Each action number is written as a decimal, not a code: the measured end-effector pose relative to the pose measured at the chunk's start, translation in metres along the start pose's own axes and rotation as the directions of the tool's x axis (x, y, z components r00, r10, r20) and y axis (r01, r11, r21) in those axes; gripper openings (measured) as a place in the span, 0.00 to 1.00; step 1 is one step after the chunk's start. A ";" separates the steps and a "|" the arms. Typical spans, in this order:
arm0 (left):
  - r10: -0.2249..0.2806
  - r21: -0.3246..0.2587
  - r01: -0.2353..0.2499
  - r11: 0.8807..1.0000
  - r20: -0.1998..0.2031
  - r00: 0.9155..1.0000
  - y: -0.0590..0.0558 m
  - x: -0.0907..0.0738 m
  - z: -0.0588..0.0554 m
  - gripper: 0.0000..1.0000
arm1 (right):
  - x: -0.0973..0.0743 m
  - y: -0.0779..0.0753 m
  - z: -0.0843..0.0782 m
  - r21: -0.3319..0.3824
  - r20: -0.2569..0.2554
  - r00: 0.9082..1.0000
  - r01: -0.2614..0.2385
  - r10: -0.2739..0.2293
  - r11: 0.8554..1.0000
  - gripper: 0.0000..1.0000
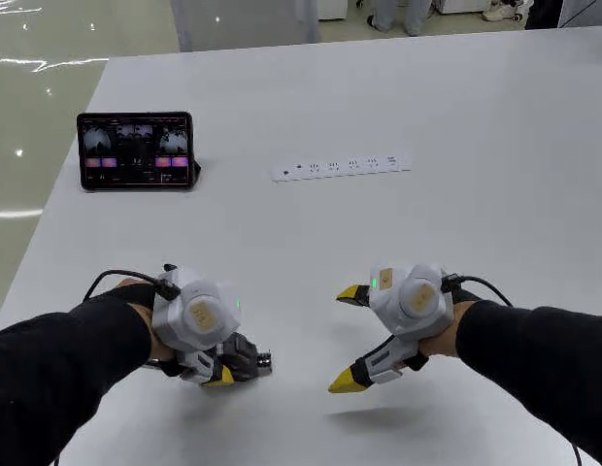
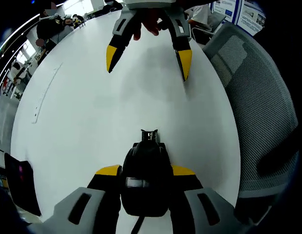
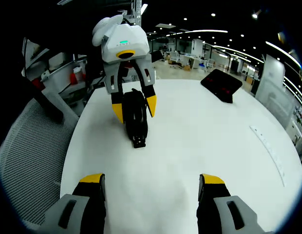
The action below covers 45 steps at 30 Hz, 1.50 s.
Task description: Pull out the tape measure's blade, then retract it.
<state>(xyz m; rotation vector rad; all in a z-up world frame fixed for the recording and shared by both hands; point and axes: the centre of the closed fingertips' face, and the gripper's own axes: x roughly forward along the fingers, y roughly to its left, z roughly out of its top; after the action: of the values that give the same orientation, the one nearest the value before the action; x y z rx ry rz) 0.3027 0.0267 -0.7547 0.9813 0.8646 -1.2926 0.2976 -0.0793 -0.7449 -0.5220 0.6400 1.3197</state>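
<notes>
Left tongs (image 2: 146, 170) clamp tape measure (image 2: 146, 158); tablet (image 1: 136, 149), power strip (image 1: 342, 166) sit well beyond.

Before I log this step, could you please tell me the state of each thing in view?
Tape measure: blade in, only hook showing.
Left tongs: shut on the tape measure.
Right tongs: open, empty.
Tablet: propped up, screen on.
Power strip: flat, nothing plugged in.

Black sleeves (image 1: 68, 359); left hand-held gripper (image 1: 231, 369) and right hand-held gripper (image 1: 345, 338) are white, yellow-tipped, with black cables (image 1: 112, 277).
</notes>
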 end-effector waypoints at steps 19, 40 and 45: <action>0.027 -0.044 -0.027 0.999 -0.003 1.000 0.001 0.000 0.000 0.33 | 0.060 0.018 0.028 -0.047 -0.035 0.998 -0.058 0.056 0.997 0.49; 0.019 -0.059 -0.017 0.998 0.035 0.999 0.001 0.000 0.002 0.33 | 0.084 0.022 0.031 -0.137 -0.108 0.989 -0.114 0.099 0.984 0.13; 0.019 -0.059 -0.017 0.998 0.038 0.999 0.001 0.000 0.002 0.33 | 0.085 0.019 0.036 -0.134 -0.115 0.989 -0.110 0.095 0.985 0.12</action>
<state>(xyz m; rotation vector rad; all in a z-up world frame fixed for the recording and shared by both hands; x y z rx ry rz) 0.3033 0.0251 -0.7535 0.9137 0.8572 -1.2603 0.2941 0.0086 -0.7778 -0.6862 0.6745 1.4477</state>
